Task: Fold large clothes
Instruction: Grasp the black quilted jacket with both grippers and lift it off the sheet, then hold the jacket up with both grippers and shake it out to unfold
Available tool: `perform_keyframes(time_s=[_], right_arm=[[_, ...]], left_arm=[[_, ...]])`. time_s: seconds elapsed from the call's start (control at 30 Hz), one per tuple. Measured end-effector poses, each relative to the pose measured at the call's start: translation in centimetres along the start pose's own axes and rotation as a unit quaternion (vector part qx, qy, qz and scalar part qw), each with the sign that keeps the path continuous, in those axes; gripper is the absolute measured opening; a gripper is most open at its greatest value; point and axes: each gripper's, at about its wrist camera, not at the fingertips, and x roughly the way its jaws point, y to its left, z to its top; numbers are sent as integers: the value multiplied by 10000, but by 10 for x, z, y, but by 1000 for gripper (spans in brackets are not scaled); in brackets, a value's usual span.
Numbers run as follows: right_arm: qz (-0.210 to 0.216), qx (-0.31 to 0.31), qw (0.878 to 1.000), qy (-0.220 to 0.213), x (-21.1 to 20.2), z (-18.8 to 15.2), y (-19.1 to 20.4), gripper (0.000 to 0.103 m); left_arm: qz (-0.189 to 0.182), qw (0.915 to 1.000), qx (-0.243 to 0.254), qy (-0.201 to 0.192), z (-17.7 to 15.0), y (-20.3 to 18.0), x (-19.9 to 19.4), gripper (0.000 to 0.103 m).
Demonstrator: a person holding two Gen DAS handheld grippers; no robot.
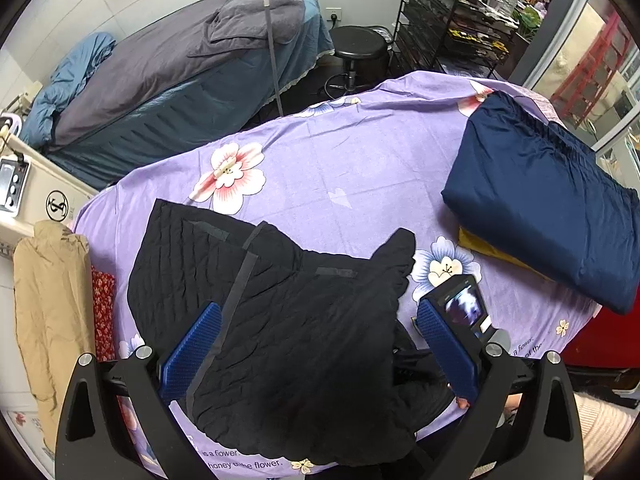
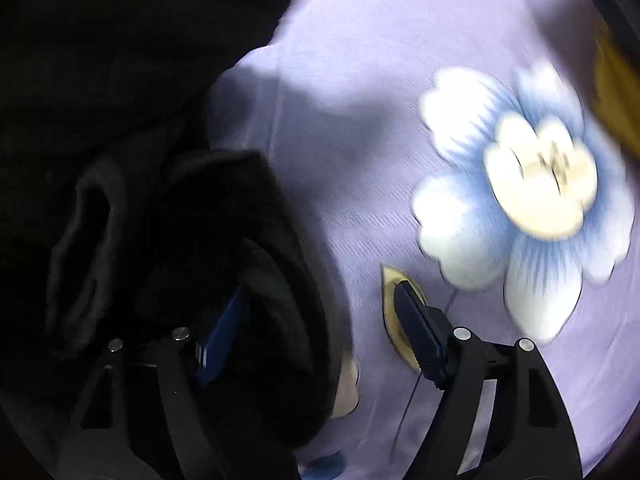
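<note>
A black quilted garment (image 1: 280, 312) lies partly folded on the purple floral sheet (image 1: 340, 168), near the front edge. My left gripper (image 1: 316, 332) is open above it, its blue pads (image 1: 192, 356) spread on either side of the cloth. My right gripper (image 2: 320, 332) is open and low over the sheet at the garment's right edge (image 2: 224, 240); its left finger sits among the black folds, its right finger (image 2: 420, 336) over bare sheet. The right gripper's body also shows in the left wrist view (image 1: 464, 304). The right wrist view is blurred.
A folded navy garment (image 1: 544, 204) lies on a yellow one (image 1: 492, 252) at the sheet's right. A tan coat (image 1: 48, 312) hangs at the left. A bed with grey covers (image 1: 168, 72), a black stool (image 1: 358, 46) and a wire shelf (image 1: 448, 20) stand behind.
</note>
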Motion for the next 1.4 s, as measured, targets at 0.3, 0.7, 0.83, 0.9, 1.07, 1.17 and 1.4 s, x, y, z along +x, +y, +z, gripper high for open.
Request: perform_keyframes(time_s=[0.3,0.7,0.83,0.9,1.07,1.17,1.4], right_arm=[[-161,-946,9902,-1011,-68,17,69,5],[-273,-2658,8836,-3845,-278,13,213,3],[-104,-2365,8961,-3755,-277,10,207,3],[-32,-2351,8950,-3790,-280,13,200,3],[-44,-2059,9051,-3720,-290,30,186,4],[192,-1805,9136,-3639,-284,23,178,4],[591,-1618,9223,-3459,-284,20,164,5]], left_arm=[[169,9956,-661,-640,-5,44,-29,96],[730,9698,-1428,-1837,-40,124,-126,96],[623,9755,-1228,-1715,-54,133,-106,96],[361,9803,-928,-1709,-57,132,-89,96],[73,9915,73,-1297,-73,113,-39,96],[274,9884,500,-1406,-85,102,-14,96],[1698,9763,628,-1183,-69,127,51,93]])
